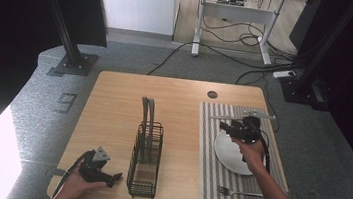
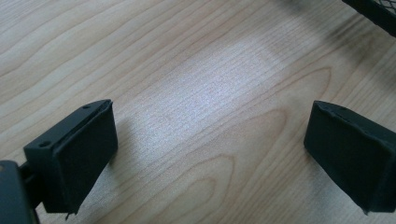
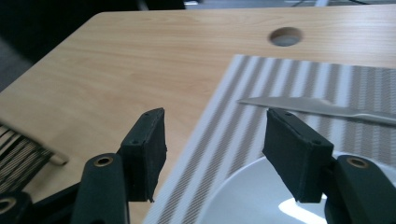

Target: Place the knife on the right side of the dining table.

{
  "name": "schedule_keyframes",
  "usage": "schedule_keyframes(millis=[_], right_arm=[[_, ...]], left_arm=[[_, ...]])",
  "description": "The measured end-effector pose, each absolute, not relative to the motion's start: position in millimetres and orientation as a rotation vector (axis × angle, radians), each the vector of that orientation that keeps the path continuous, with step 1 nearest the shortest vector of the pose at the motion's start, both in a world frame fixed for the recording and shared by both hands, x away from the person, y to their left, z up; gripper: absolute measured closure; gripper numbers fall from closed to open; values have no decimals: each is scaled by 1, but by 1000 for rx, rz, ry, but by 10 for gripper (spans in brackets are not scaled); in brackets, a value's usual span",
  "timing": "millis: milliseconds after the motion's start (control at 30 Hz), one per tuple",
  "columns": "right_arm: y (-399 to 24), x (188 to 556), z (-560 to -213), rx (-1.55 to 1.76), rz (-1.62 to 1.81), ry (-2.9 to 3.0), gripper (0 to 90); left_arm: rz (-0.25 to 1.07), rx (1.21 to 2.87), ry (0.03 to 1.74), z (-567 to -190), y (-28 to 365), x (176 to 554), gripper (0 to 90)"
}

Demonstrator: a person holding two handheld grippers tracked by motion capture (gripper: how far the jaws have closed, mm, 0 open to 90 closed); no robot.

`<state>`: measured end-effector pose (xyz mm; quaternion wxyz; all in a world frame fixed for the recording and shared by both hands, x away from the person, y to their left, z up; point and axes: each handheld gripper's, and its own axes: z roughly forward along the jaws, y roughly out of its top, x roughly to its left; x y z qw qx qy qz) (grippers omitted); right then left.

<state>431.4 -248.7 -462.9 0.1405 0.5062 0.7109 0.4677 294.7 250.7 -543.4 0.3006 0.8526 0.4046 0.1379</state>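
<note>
Right gripper view, nearest first: the right gripper (image 3: 212, 156) has its fingers (image 3: 147, 149) parted at a moderate gap with nothing between them, poised over the rim of the white plate (image 3: 252, 200). Just beyond lies the knife (image 3: 317, 107), flat on the striped placemat (image 3: 261, 84), blade toward the bench (image 3: 140, 60) centre.

Judgement on handling: the knife is stiff, light metal, smooth and likely slippery; lying flat, it offers little height to pinch. The handle end (thicker, away from the blade) looks the safer hold, taken across its width.

High view: the left gripper (image 1: 116, 176) rests at the near bench edge, fingers wide and empty. A fork (image 1: 234, 191) lies near the placemat's front, and the wire caddy (image 1: 145, 159) stands mid-bench.
</note>
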Motion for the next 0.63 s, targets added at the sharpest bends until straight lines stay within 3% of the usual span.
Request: schedule_keyframes(millis=[300,633], right_arm=[[-214,378,-474,1321,1410,2185,374],[-198,366,-481,1267,1398,2214,358]], left_arm=[[368,2260,1076,-543,251,294,28],[366,2264,1077,-543,251,294,29]])
